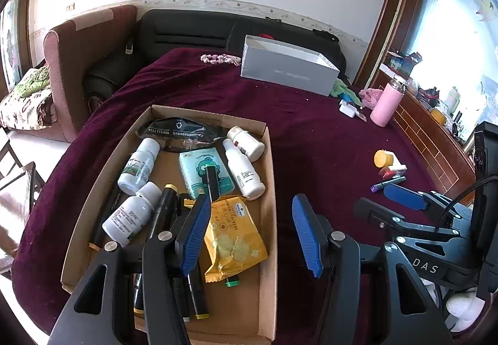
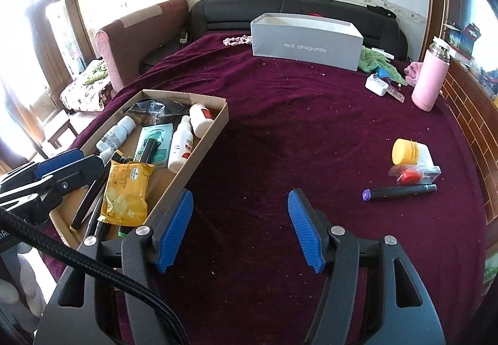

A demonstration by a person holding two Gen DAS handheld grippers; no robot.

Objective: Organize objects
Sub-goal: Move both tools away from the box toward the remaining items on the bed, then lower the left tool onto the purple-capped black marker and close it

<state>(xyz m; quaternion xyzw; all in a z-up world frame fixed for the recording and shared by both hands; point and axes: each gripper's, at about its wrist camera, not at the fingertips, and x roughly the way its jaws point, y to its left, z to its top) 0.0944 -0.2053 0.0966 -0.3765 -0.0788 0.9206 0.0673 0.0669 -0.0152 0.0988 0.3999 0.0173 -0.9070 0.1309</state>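
Observation:
A shallow cardboard tray [image 1: 270,177] [image 2: 218,124] lies on the maroon cloth and holds white bottles [image 1: 138,166], a teal packet [image 1: 202,170], a yellow snack packet [image 1: 232,236] [image 2: 127,192] and several black markers [image 1: 162,211]. My left gripper [image 1: 249,233] hangs open over the tray's right edge with nothing between its blue pads. My right gripper [image 2: 239,226] is open above bare cloth to the right of the tray, also empty. Farther right lie a purple-capped black marker [image 2: 400,191] [image 1: 389,183], a yellow-lidded jar [image 2: 407,152] [image 1: 384,158] and a clear packet with a red object [image 2: 411,175].
A grey shoebox [image 2: 306,44] [image 1: 288,72] stands at the far side of the table. A pink flask [image 2: 431,80] [image 1: 387,103], a white charger [image 2: 378,85], green cloth [image 2: 375,63] and a pink rag sit far right. Sofa and armchair lie behind.

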